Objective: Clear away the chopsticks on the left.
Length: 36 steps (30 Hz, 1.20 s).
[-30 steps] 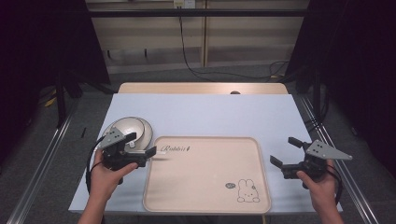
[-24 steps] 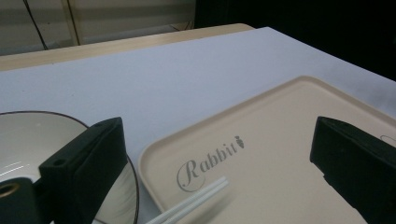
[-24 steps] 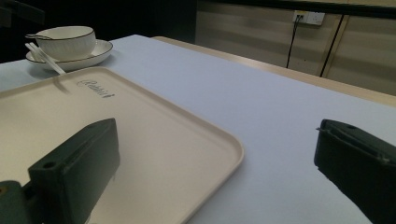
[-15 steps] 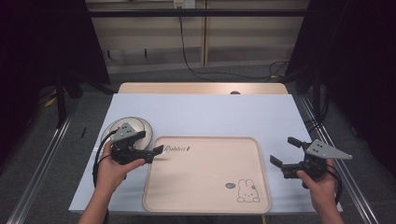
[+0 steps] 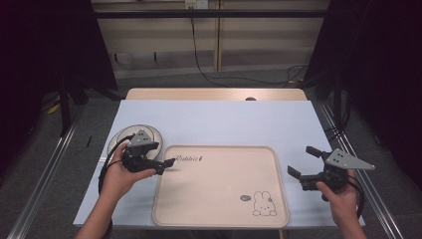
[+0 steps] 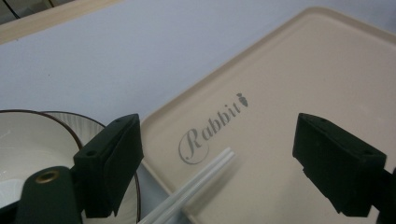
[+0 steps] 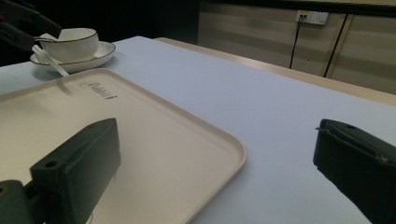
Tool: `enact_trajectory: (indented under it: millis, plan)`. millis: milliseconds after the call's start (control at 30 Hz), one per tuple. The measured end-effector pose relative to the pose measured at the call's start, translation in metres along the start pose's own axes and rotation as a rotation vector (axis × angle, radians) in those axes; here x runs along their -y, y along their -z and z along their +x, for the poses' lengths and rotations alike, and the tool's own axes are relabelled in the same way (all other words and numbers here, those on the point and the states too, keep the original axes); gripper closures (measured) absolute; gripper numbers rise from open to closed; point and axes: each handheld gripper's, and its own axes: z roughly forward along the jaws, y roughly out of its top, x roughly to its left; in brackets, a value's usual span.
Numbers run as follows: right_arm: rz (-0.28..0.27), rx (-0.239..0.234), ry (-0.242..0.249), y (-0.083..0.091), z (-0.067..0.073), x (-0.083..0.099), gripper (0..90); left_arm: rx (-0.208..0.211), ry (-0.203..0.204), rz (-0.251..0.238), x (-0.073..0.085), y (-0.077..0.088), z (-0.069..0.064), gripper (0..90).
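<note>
A beige tray (image 5: 219, 191) printed "Rabbit" lies in the middle of the light-blue table top. To its left, a white bowl (image 7: 70, 43) stands on a white plate (image 5: 122, 137). A pair of white chopsticks (image 6: 198, 186) rests across the tray's near-left edge (image 6: 161, 121), also visible in the right gripper view (image 7: 49, 60). My left gripper (image 5: 166, 158) hovers over that corner, and its jaws have just been closing. They still stand wide, with the chopsticks low between them (image 6: 219, 140) and untouched. My right gripper (image 5: 302, 162) is open beside the tray's right edge, with nothing in it (image 7: 215, 154).
The table top (image 5: 224, 119) has bare room behind the tray. A wooden strip (image 5: 214, 93) runs along its far edge. Metal rails (image 5: 45, 164) flank the table on both sides. A cable (image 5: 199, 59) hangs down the back wall.
My left gripper has shifted slightly right, from beside the bowl toward the tray's left corner. The right gripper has stayed put.
</note>
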Motion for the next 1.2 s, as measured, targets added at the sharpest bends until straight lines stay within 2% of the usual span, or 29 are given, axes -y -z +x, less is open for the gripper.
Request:
enact_trajectory:
  millis: [133, 233, 400, 500, 600, 633, 900, 933, 1000, 1067, 1100, 1167, 1200]
  plan:
    - [0.0, -0.001, 0.0, 0.0, 0.0, 0.0, 0.1, 0.009, -0.002, 0.02, -0.001, -0.002, 0.002, 18.0]
    - [0.001, -0.002, 0.0, 0.0, 0.0, 0.0, 0.1, 0.011, -0.031, 0.043, -0.003, -0.003, 0.002, 20.8]
    - [0.001, -0.002, -0.002, 0.001, 0.0, 0.0, 0.1, 0.01, -0.047, 0.061, -0.007, -0.003, 0.005, 26.6]
    - [-0.001, -0.004, -0.008, 0.001, 0.0, 0.0, 0.2, 0.0, -0.042, 0.081, -0.007, -0.002, 0.005, 30.7]
    - [-0.003, -0.004, -0.007, 0.001, -0.001, 0.0, 0.2, -0.001, -0.077, 0.101, -0.006, -0.002, 0.005, 34.0]
    - [-0.005, -0.001, -0.006, 0.001, -0.001, 0.0, 0.2, 0.006, -0.075, 0.093, -0.005, -0.003, 0.004, 35.2]
    - [-0.002, -0.007, -0.008, 0.0, 0.0, 0.0, 0.5, 0.045, -0.148, 0.113, -0.001, -0.003, -0.001, 41.4]
    - [-0.002, -0.007, -0.008, 0.0, 0.0, -0.001, 0.6, 0.051, -0.141, 0.112, 0.0, -0.004, -0.002, 41.7]
    - [0.005, -0.011, -0.007, 0.001, 0.0, 0.0, 0.6, 0.064, -0.139, 0.122, 0.001, -0.005, -0.003, 42.2]
    - [0.003, -0.013, -0.005, 0.0, 0.0, 0.0, 0.6, 0.08, -0.163, 0.138, 0.002, -0.007, -0.003, 45.0]
    - [0.002, -0.013, -0.006, 0.0, 0.0, 0.0, 0.7, 0.09, -0.151, 0.134, 0.003, -0.009, -0.004, 46.9]
    - [0.002, -0.015, -0.004, 0.0, 0.0, 0.0, 0.9, 0.097, -0.179, 0.166, 0.003, -0.01, -0.003, 48.0]
    - [0.003, -0.016, -0.007, 0.0, 0.0, 0.0, 0.9, 0.09, -0.181, 0.167, 0.003, -0.011, -0.004, 48.8]
